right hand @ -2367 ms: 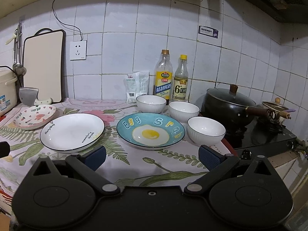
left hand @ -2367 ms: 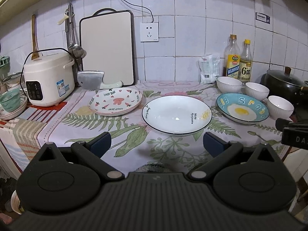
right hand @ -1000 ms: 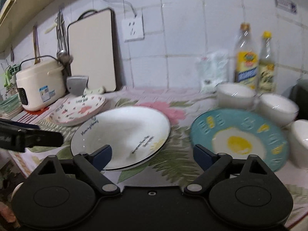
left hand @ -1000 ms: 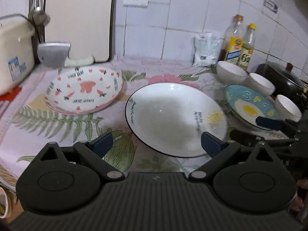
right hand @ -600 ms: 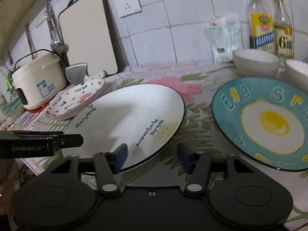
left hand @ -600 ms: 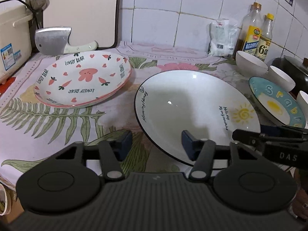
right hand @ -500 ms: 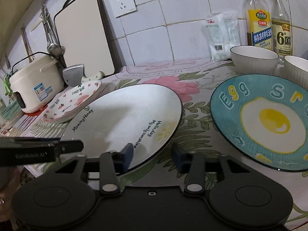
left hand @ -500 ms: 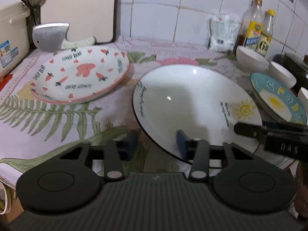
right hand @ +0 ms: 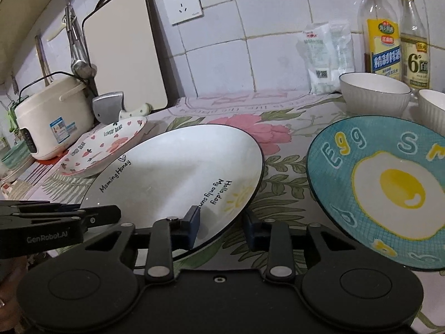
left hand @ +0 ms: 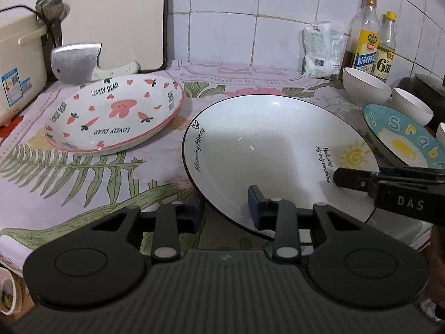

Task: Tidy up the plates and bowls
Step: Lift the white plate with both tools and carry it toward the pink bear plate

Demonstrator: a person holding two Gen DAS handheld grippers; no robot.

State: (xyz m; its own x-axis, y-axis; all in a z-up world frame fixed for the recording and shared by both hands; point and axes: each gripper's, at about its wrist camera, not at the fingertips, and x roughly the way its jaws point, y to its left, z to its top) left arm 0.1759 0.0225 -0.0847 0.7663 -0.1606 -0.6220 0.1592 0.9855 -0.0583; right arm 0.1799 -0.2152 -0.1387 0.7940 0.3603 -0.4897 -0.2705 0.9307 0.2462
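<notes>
A large white plate (left hand: 272, 150) with a black rim lies in the middle of the counter and also shows in the right wrist view (right hand: 178, 172). My left gripper (left hand: 226, 208) is shut on its near left rim, one finger inside, one outside. My right gripper (right hand: 221, 224) is shut on its near right rim the same way. A pink carrot-print plate (left hand: 114, 114) lies to the left. A blue egg plate (right hand: 383, 186) lies to the right. White bowls (right hand: 374, 93) stand behind the egg plate.
A rice cooker (right hand: 52, 117), a cleaver (left hand: 75, 62) and a cutting board (right hand: 125, 53) stand at the back left. Two bottles (right hand: 383, 30) and a white packet (right hand: 328, 55) stand at the back right. A dark pot (left hand: 428, 91) is at the far right.
Both grippers came in to the white plate from either side and narrowed from wide open to closed on its near rim.
</notes>
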